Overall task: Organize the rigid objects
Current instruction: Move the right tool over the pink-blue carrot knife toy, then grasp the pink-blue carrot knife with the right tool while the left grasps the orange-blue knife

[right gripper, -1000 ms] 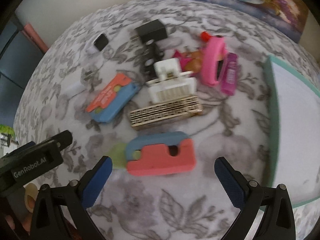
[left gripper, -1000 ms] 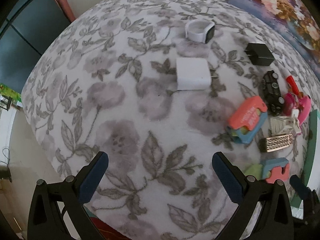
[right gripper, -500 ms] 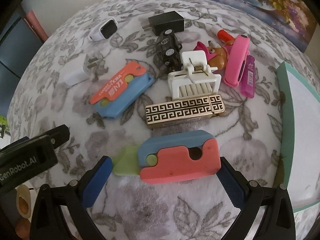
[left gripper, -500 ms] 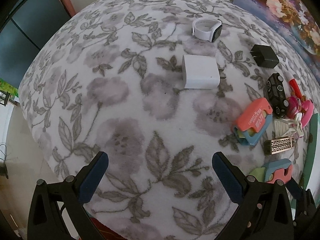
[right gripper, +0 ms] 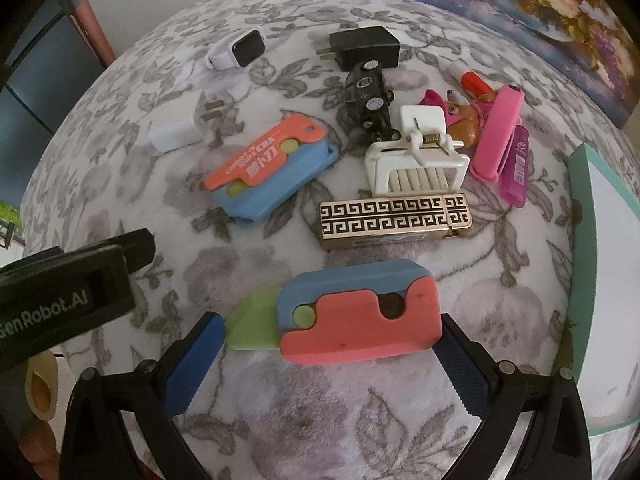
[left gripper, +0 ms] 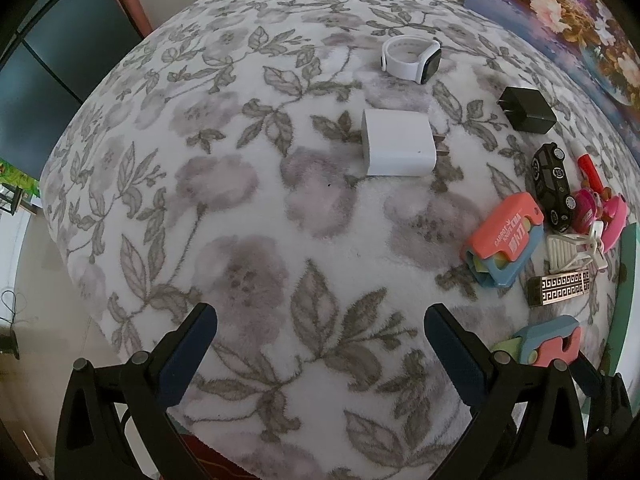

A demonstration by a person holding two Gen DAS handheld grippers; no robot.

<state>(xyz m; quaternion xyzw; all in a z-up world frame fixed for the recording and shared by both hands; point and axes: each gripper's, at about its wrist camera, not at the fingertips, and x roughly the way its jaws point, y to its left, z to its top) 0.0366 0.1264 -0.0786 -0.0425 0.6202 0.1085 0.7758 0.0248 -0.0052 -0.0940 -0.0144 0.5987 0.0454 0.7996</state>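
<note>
The right gripper [right gripper: 330, 360] is low over the flowered plush cover [right gripper: 500, 280], its blue-padded fingers [right gripper: 194, 364] spread wide on both sides of the nearest toy, a red and blue plastic folding knife with a pale green blade [right gripper: 352, 316]. The right pad seems to touch its red end, and the left pad stands just beside the green tip; a firm grip I cannot confirm. One second ago this toy lay well ahead of the fingers, and now it sits between them.

Behind it lies a gold lighter with a black key pattern [right gripper: 394, 220], then a white plastic hair claw [right gripper: 418, 156] and a second orange and blue folding toy [right gripper: 272, 168]. Further back are a black toy car [right gripper: 370, 100], a pink clip [right gripper: 498, 132], a white square charger [right gripper: 180, 128], a black charger [right gripper: 366, 50] and a white smartwatch [right gripper: 236, 50]. Small pink and brown figures behind the claw are partly hidden and hard to identify. A teal-edged white board [right gripper: 578, 240] is cut off at the right edge.

The left gripper [left gripper: 320, 356] hovers over a bare part of the cover, fingers wide and holding nothing; its view has moved a little back from the white charger [left gripper: 396, 142].
</note>
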